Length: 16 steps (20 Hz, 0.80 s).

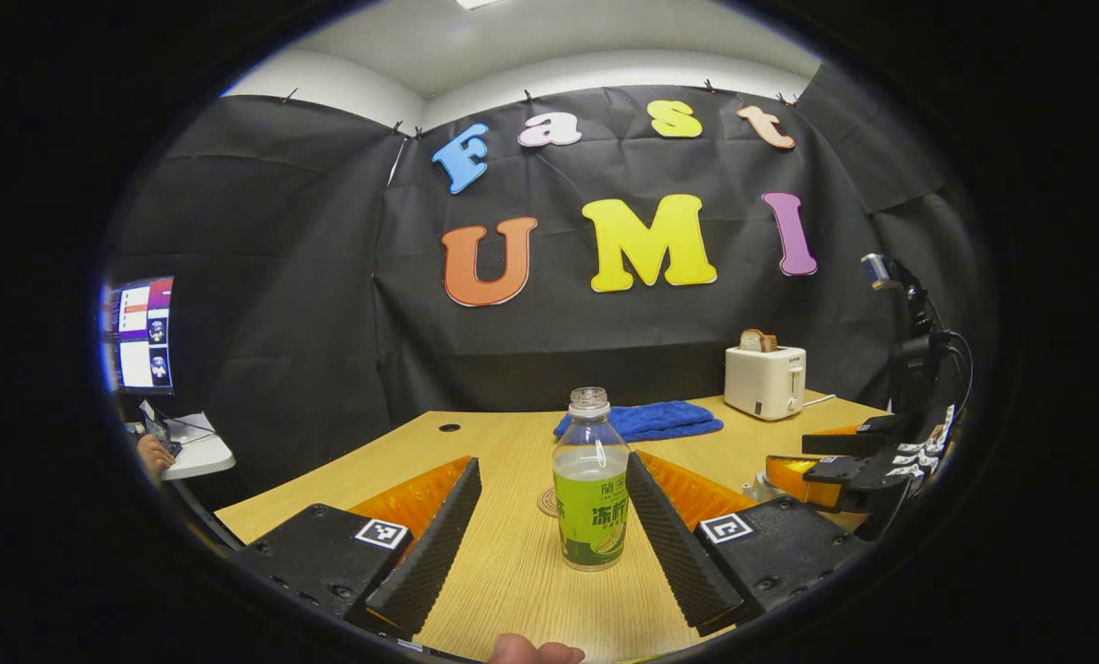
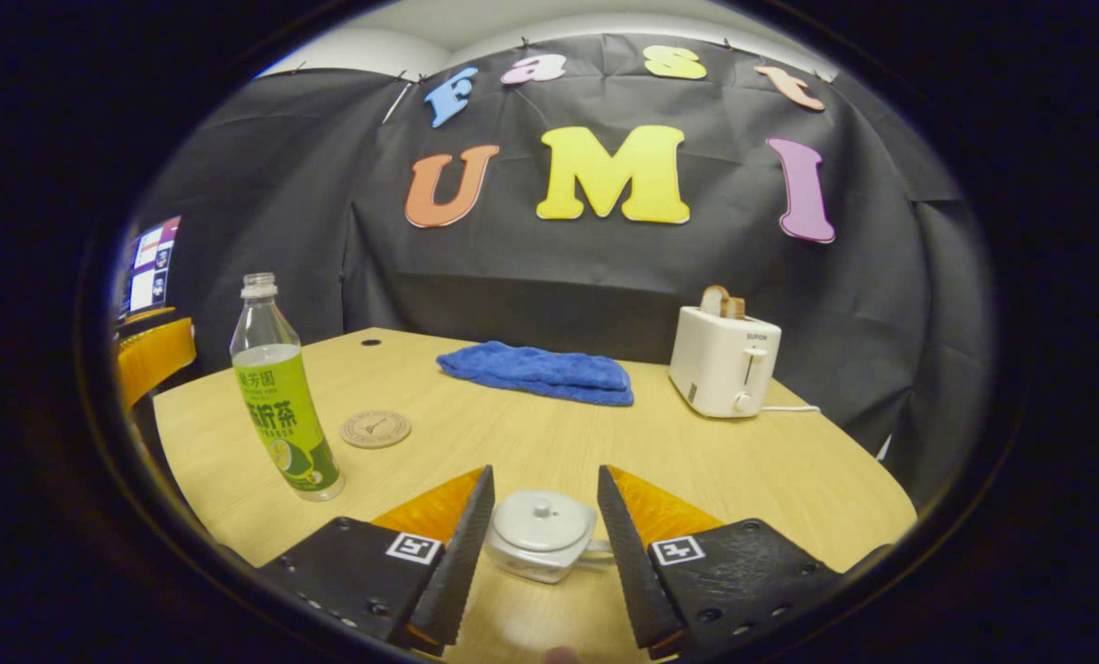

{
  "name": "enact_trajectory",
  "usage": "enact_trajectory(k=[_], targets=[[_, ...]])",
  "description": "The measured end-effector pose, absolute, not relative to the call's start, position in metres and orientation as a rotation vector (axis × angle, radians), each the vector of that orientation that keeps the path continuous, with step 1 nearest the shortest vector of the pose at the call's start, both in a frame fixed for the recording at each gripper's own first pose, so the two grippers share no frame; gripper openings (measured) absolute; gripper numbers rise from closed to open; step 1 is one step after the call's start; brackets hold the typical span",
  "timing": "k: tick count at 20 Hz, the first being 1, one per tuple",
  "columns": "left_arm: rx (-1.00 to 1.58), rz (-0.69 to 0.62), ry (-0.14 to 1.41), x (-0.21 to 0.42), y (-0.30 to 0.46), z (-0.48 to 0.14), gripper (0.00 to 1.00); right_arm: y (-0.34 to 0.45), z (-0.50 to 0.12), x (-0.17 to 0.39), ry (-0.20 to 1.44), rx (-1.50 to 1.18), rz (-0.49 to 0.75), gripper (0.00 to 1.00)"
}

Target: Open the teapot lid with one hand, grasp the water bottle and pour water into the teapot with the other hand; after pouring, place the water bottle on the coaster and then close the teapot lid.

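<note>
A clear water bottle (image 1: 591,489) with a green label and no cap stands upright on the wooden table (image 1: 513,572). It sits between the spread fingers of my left gripper (image 1: 554,466), which is open, with a gap on the left side. A round coaster (image 1: 547,503) lies just behind the bottle. The small glass teapot (image 2: 540,539) with its white lid (image 2: 540,518) on rests between the fingers of my right gripper (image 2: 545,472), also open and not pressing it. In the right gripper view the bottle (image 2: 282,406) and coaster (image 2: 376,429) are at the left. The right gripper (image 1: 844,470) also shows in the left gripper view.
A blue towel (image 2: 536,369) lies at the back of the table (image 2: 771,470), a white toaster (image 2: 725,360) with bread to its right. A monitor (image 1: 142,334) and a person's hand (image 1: 155,454) sit beyond the left edge.
</note>
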<state>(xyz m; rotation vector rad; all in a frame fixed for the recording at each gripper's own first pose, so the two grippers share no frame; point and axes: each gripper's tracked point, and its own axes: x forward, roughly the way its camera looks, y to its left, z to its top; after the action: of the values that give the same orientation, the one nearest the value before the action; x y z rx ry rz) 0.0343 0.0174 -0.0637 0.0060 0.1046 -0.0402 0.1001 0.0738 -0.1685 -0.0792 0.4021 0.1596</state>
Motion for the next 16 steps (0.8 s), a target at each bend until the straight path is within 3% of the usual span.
enact_trajectory(k=[3, 5, 7, 9, 11, 13, 16], targets=[[0.006, -0.036, 0.107, 0.035, 0.02, -0.067, 0.99, 0.081, -0.177, 0.105, 0.422, -0.059, 0.17, 0.56], [0.005, -0.034, 0.113, 0.035, 0.022, -0.069, 0.99, 0.082, -0.175, 0.107, 0.413, -0.055, 0.163, 0.39], [0.008, -0.03, 0.116, 0.036, 0.024, -0.071, 0.99, 0.079, -0.174, 0.106, 0.412, -0.063, 0.14, 0.37], [0.005, -0.026, 0.116, 0.035, 0.027, -0.072, 0.99, 0.074, -0.178, 0.109, 0.401, -0.045, 0.127, 0.06], [0.002, -0.024, 0.12, 0.036, 0.027, -0.074, 0.99, 0.078, -0.178, 0.11, 0.386, -0.059, 0.133, 0.1], [-0.001, -0.027, 0.127, 0.038, 0.025, -0.077, 0.99, 0.077, -0.178, 0.11, 0.382, -0.07, 0.133, 0.0], [-0.013, -0.038, 0.134, 0.039, 0.021, -0.079, 0.99, 0.078, -0.173, 0.109, 0.384, -0.051, 0.16, 0.0]])
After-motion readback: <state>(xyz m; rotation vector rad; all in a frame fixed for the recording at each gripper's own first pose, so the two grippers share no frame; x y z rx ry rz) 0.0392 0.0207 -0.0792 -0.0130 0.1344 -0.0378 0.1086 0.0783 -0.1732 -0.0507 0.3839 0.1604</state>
